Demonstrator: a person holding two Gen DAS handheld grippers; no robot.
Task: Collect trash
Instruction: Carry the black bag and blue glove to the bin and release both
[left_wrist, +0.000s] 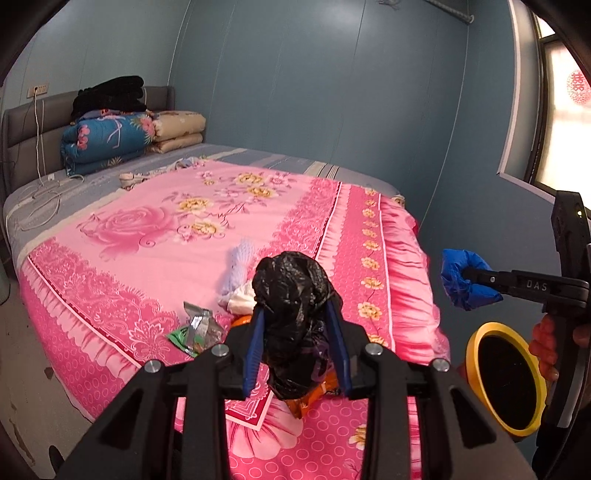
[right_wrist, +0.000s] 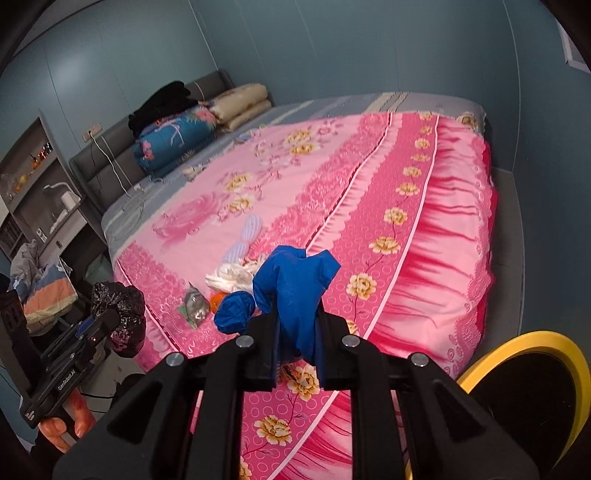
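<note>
My left gripper (left_wrist: 295, 306) is shut on a crumpled black plastic bag (left_wrist: 291, 291), held above the near edge of the pink flowered bed (left_wrist: 166, 221). My right gripper (right_wrist: 297, 310) is shut on a blue glove (right_wrist: 295, 284); the left wrist view shows that blue glove (left_wrist: 465, 278) off to the right. On the bed below lie a silver-green wrapper (right_wrist: 194, 308), an orange wrapper (right_wrist: 218, 300), white tissue (right_wrist: 232, 277) and a pale knitted piece (right_wrist: 245, 236). A yellow-rimmed bin (right_wrist: 509, 349) with a black liner stands at lower right.
Folded quilts (left_wrist: 110, 140) topped with black clothes sit by the grey headboard, white cables (left_wrist: 40, 199) beside them. A shelf unit (right_wrist: 37, 192) and a clothes pile (right_wrist: 40, 288) stand left of the bed. Bare floor runs along the bed's right side.
</note>
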